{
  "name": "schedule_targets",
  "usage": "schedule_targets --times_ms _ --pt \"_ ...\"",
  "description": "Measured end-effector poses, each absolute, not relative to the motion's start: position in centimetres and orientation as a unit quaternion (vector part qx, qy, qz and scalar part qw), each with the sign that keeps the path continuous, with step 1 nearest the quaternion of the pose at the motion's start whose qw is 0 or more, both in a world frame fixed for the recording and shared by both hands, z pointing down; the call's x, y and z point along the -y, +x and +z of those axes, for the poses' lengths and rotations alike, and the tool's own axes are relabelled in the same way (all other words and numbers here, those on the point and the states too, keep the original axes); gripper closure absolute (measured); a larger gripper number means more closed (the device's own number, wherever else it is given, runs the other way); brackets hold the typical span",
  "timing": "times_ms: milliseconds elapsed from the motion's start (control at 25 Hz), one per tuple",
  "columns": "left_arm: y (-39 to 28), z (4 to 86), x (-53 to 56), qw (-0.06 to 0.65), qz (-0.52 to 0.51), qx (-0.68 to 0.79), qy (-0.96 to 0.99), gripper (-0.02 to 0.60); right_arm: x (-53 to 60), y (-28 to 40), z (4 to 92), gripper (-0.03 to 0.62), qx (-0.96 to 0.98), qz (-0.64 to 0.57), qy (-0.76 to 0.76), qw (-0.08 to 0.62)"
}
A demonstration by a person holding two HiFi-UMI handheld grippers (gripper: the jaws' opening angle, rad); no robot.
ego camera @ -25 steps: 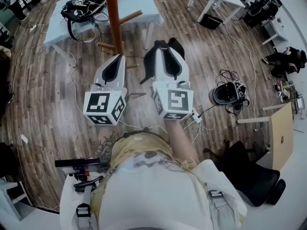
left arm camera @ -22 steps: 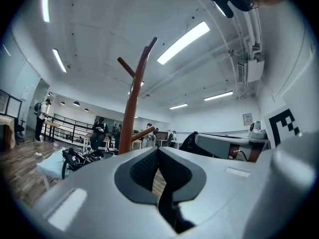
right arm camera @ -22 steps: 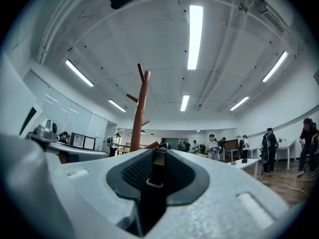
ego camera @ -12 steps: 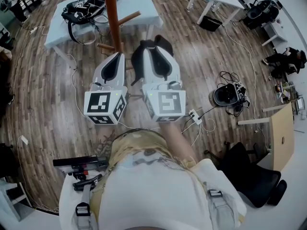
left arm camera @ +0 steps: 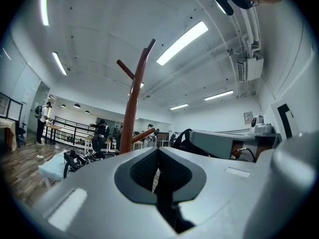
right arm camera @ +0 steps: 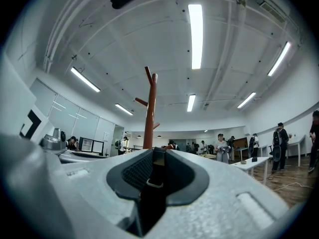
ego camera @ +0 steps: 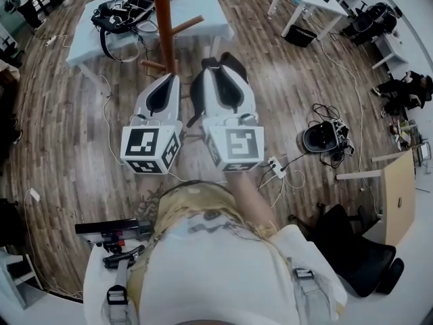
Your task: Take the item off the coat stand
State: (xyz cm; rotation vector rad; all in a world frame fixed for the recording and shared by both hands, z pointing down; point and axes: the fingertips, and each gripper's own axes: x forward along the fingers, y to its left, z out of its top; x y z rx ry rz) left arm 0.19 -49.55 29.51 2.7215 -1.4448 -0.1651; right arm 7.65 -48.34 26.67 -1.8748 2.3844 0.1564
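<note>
Wide room with a wooden floor (ego camera: 67,147): a black strapped item (ego camera: 196,93) hangs from the right tongs (right arm camera: 157,153), just beside the coat stand (ego camera: 163,19).

A light blue surface (ego camera: 203,5) stands behind the brown stand. The right tongs are closed on one strap of the item, which seems free of the pegs. The left tongs (left arm camera: 157,153) are almost together, with only a thin slit, and hold nothing. To do this step well, I think the grip must be firm and the loops should be drawn away clear of the lower peg (ego camera: 152,65). The item is black and soft, made of several loops, with a small metal buckle (right arm camera: 155,184).
</note>
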Motion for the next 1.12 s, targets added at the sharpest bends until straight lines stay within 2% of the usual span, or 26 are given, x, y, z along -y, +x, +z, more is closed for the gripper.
schedule_targets --times_ms 1120 --pt "-0.8 30.1 49.4 0.031 -0.053 0.482 0.874 0.594 48.2 5.7 27.9 0.514 -0.813 0.066 -0.576 0.051"
